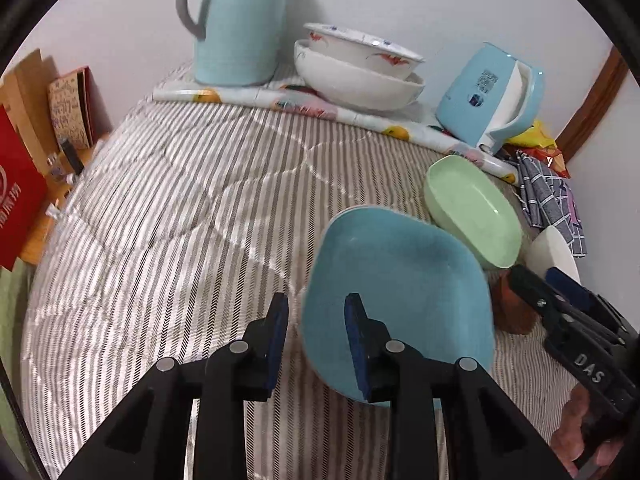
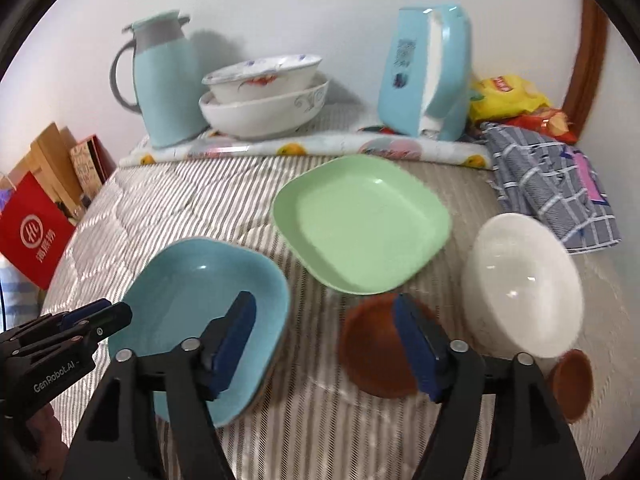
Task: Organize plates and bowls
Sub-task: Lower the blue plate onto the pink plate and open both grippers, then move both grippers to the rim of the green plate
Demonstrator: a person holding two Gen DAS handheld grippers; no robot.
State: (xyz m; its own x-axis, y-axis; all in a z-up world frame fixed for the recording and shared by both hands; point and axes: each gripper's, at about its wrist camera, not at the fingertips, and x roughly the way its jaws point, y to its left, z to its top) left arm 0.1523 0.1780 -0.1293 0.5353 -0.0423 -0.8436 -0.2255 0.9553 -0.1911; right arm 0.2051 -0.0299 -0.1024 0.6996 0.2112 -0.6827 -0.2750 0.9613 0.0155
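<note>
Brown small bowl (image 2: 380, 350) sits just behind your right gripper (image 2: 324, 344), whose parted jaws hold nothing, right fingertip (image 2: 408, 320) over it, while your left gripper (image 1: 316, 320), slightly parted, straddles the blue plate's (image 1: 400, 292) near rim.

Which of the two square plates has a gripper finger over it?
The blue plate. The right gripper has one finger over it; the green plate lies farther back, clear of both fingers.
</note>
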